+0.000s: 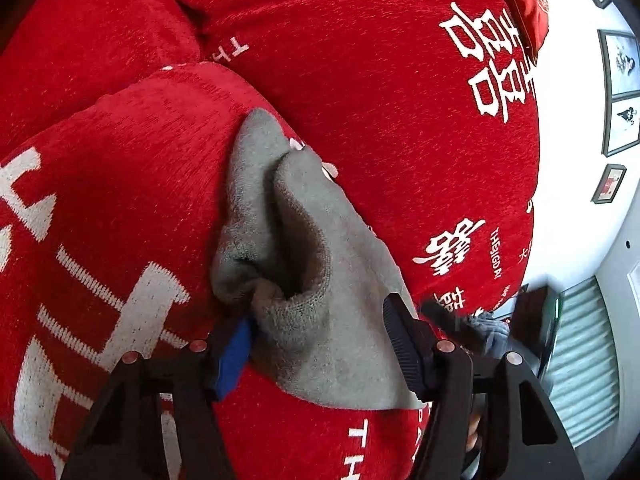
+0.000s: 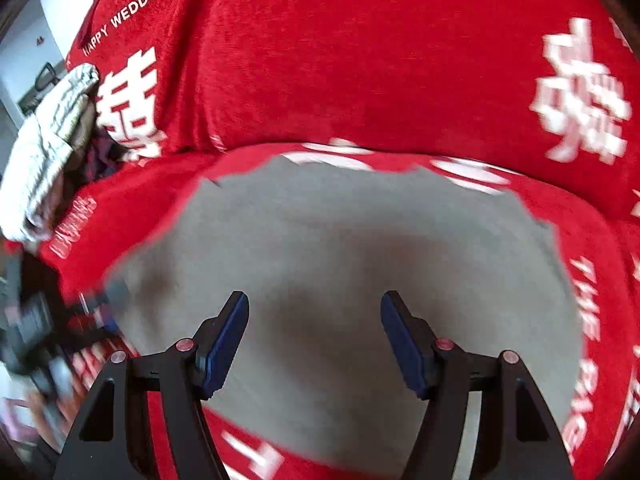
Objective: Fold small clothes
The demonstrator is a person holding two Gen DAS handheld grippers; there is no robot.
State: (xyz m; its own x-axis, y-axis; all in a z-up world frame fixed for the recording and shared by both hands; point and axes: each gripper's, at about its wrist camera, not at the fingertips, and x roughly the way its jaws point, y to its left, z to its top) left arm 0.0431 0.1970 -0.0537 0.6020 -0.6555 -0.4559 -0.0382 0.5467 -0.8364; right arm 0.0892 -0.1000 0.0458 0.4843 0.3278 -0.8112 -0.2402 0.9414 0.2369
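Observation:
A grey knitted garment (image 1: pixel 316 264) lies bunched on the red sofa cover (image 1: pixel 120 184) in the left wrist view, with a cuff-like opening facing me. My left gripper (image 1: pixel 320 328) stands wide open, its fingers on either side of the grey cloth, which lies between them. In the right wrist view the grey garment (image 2: pixel 360 248) spreads flat on the red cover (image 2: pixel 360 60). My right gripper (image 2: pixel 315 320) is open just above it and holds nothing. The right view is blurred by motion.
The sofa's red back cushions (image 1: pixel 360 60) carry white lettering. A striped pale cloth pile (image 2: pixel 48 148) lies at the sofa's left end. Framed pictures (image 1: pixel 620 92) hang on a white wall, with a dark object (image 1: pixel 532 320) beside the sofa.

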